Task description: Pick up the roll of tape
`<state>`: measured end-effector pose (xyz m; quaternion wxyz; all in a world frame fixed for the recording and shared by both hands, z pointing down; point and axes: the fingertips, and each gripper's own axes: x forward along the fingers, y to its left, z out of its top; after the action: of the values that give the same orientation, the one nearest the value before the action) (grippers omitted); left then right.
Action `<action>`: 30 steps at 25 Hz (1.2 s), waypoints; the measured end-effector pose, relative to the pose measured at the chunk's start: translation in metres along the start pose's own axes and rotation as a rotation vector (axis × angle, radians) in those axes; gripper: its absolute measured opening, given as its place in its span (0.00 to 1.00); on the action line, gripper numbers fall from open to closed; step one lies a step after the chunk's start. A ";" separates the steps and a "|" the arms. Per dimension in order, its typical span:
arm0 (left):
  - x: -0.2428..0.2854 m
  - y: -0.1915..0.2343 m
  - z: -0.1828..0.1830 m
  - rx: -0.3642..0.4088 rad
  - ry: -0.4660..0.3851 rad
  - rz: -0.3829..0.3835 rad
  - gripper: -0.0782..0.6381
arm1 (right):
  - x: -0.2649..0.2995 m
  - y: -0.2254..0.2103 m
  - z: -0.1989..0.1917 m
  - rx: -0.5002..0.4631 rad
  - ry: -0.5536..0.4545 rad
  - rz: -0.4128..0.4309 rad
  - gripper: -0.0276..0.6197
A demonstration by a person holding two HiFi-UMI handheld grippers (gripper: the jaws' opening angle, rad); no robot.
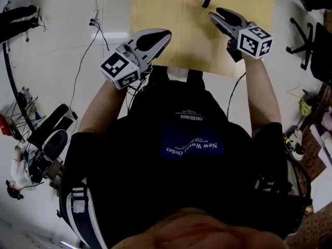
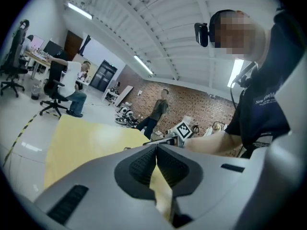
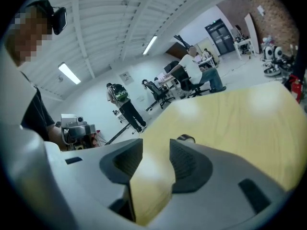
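The roll of tape [image 1: 206, 1] is a small dark ring standing near the far edge of the pale wooden table [image 1: 171, 14]. In the right gripper view the tape [image 3: 186, 139] peeks out just beyond the tip of the right-hand jaw. My right gripper [image 1: 213, 14] hovers over the table a little short of the roll, open, with only bare tabletop showing in the gap [image 3: 156, 145]. My left gripper [image 1: 165, 35] is over the table's near left part, far from the tape, its pads pressed together [image 2: 156, 150] with nothing between them.
A black office chair [image 1: 311, 40] stands on the floor right of the table. Cables [image 1: 98, 30] trail over the white floor at the left. Beyond the table's far side, a person sits [image 3: 196, 73] and another stands [image 3: 122, 104].
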<state>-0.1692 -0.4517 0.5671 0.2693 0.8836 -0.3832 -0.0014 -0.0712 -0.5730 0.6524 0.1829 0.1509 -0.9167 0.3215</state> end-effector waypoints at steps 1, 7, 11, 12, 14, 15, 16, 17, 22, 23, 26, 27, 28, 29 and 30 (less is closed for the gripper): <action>0.004 0.003 -0.005 -0.009 0.006 -0.006 0.12 | 0.005 -0.009 -0.004 0.020 0.003 -0.003 0.28; 0.018 0.020 -0.022 -0.048 0.005 -0.025 0.12 | 0.035 -0.037 -0.017 0.098 0.016 0.006 0.30; 0.015 0.034 -0.021 -0.072 -0.022 -0.030 0.12 | 0.056 -0.048 -0.024 0.149 0.050 0.005 0.30; 0.014 0.036 -0.021 -0.080 -0.026 -0.031 0.12 | 0.058 -0.049 -0.024 0.154 0.047 0.006 0.30; 0.012 0.038 -0.024 -0.086 -0.025 -0.031 0.12 | 0.063 -0.050 -0.023 0.150 0.047 0.007 0.30; 0.011 0.038 -0.025 -0.087 -0.023 -0.032 0.12 | 0.065 -0.049 -0.023 0.146 0.050 0.009 0.30; 0.010 0.039 -0.026 -0.089 -0.021 -0.033 0.12 | 0.068 -0.049 -0.023 0.143 0.052 0.013 0.30; 0.009 0.039 -0.028 -0.092 -0.018 -0.034 0.12 | 0.070 -0.048 -0.022 0.142 0.051 0.016 0.30; 0.003 0.048 -0.028 -0.113 -0.021 -0.034 0.12 | 0.079 -0.045 -0.018 0.128 0.034 0.005 0.16; 0.002 0.047 -0.027 -0.112 -0.024 -0.034 0.12 | 0.078 -0.044 -0.017 0.120 0.029 0.000 0.09; 0.001 0.042 -0.024 -0.098 -0.031 -0.037 0.12 | 0.072 -0.035 -0.013 0.112 0.016 0.016 0.09; -0.001 0.041 -0.023 -0.095 -0.034 -0.037 0.12 | 0.071 -0.030 -0.009 0.108 0.012 0.024 0.09; -0.003 0.041 -0.021 -0.093 -0.036 -0.037 0.12 | 0.070 -0.024 -0.004 0.102 0.007 0.033 0.09; -0.005 0.040 -0.018 -0.090 -0.038 -0.035 0.12 | 0.068 -0.017 0.001 0.094 0.000 0.041 0.09; -0.007 0.038 -0.014 -0.086 -0.042 -0.033 0.12 | 0.064 -0.010 0.008 0.083 -0.009 0.050 0.09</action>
<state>-0.1967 -0.4618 0.5958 0.2988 0.8771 -0.3738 -0.0409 -0.1258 -0.5954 0.6797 0.1642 0.1370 -0.9069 0.3631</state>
